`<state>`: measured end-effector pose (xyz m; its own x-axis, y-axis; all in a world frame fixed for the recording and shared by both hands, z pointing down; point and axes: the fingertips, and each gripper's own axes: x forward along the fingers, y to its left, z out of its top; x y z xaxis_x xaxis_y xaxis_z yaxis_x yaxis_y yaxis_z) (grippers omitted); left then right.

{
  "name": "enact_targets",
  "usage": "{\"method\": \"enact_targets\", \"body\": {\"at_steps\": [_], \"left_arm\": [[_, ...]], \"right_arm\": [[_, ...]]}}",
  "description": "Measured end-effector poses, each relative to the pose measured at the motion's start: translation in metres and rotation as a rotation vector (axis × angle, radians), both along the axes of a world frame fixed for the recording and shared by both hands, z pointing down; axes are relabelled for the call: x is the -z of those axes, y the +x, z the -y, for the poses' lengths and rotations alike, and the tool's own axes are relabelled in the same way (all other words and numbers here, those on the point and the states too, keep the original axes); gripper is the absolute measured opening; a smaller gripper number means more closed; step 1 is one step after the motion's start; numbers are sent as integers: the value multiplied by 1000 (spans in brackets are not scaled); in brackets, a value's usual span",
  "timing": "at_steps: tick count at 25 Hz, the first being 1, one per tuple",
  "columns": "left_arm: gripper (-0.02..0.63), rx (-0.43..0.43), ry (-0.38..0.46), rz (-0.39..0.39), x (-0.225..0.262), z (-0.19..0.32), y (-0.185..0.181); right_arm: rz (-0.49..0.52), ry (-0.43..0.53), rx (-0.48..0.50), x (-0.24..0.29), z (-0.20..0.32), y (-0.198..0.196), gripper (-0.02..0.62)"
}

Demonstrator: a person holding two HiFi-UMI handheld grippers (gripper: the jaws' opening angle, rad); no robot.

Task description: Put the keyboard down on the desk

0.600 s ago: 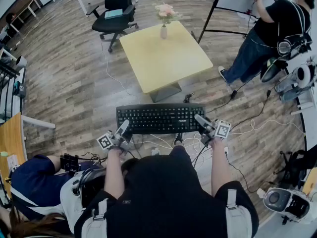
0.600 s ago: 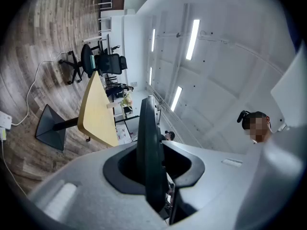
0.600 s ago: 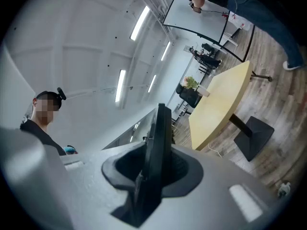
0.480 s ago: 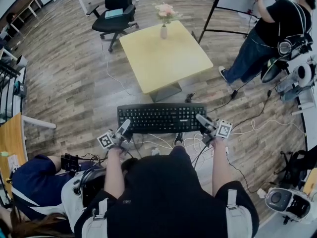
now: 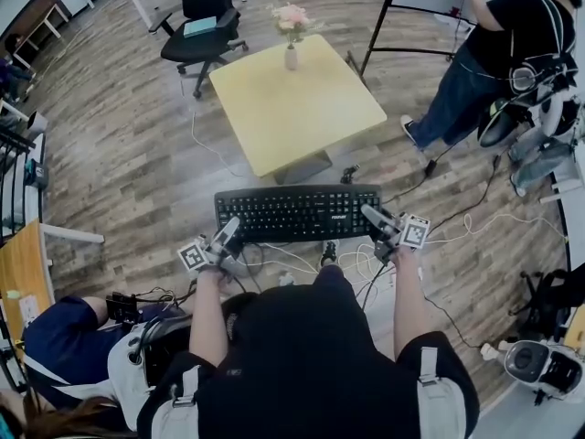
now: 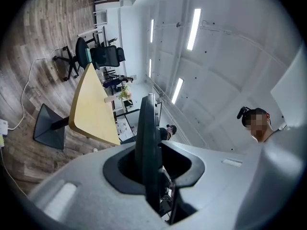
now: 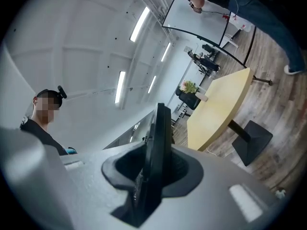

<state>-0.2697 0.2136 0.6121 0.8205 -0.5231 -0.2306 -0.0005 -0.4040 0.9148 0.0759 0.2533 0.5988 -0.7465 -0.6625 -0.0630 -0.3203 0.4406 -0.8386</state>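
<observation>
Keyboard of flat black plastic (image 5: 297,213) hangs level: your left tongs (image 5: 229,231) and right tongs (image 5: 371,216) clamp its ends, yellow wooden counter (image 5: 292,99) at twelve o'clock.

Both gripper views catch the keyboard (image 6: 146,147) edge-on, its face mostly hidden. In the head view its lettering is too small to read. The top edge crops the standing person (image 5: 498,53).
</observation>
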Motion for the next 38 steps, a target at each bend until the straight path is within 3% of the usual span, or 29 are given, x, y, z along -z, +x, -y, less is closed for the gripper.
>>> {"method": "enact_targets", "body": {"at_steps": [22, 38], "left_arm": [[101, 31, -31, 23, -2, 41, 36], [103, 109, -22, 64, 8, 93, 111]], "right_arm": [[-39, -7, 70, -4, 54, 35, 114], [-17, -14, 161, -16, 133, 111, 115]]}}
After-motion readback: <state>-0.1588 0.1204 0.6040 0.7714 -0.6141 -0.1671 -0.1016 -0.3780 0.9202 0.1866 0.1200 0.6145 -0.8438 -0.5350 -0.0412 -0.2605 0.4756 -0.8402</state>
